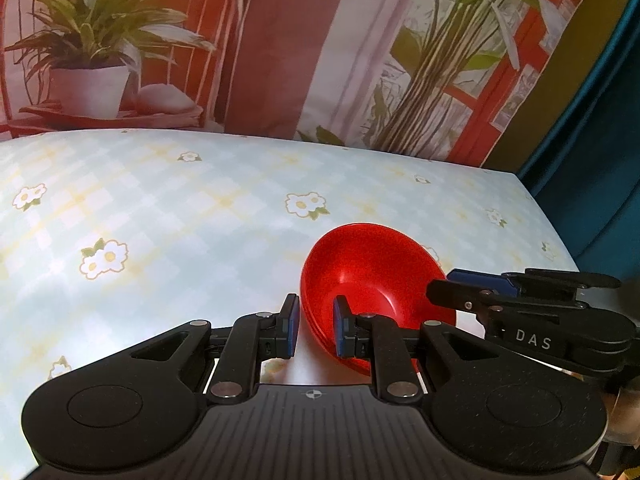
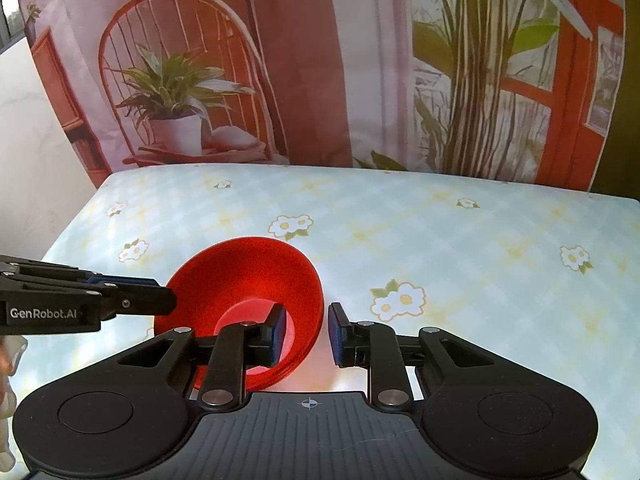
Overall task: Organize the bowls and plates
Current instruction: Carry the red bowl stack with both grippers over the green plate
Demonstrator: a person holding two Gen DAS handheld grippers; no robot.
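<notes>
Item: round red glossy plastic bowl [image 1: 372,268]. It sits directly ahead of both tongs, between them, on the surface [image 1: 160,208], which is covered in a pale blue-and-yellow check cloth with white daisies. Layered edges show at the bowl's near rim; whether several bowls are nested there cannot be told. The bowl looks tipped, its opening turned toward the left tongs.

Left tongs [image 1: 316,322] – black arms, blue pads, set narrow. They straddle the bowl's rim on their own side, one pad outside the wall and one inside, closed on it.

Right tongs [image 2: 306,330] – same make, set narrow. One finger stands inside the bowl and the other outside its rim. A strip of surface shows between the outer pad and the rim, so they do not grip.

The two tongs face each other across the bowl, each tip at an opposite rim.

Beyond both tongs, behind the surface's far edge, hangs a printed backdrop [image 2: 304,60] showing a red chair, a potted plant and tall green stems.
</notes>
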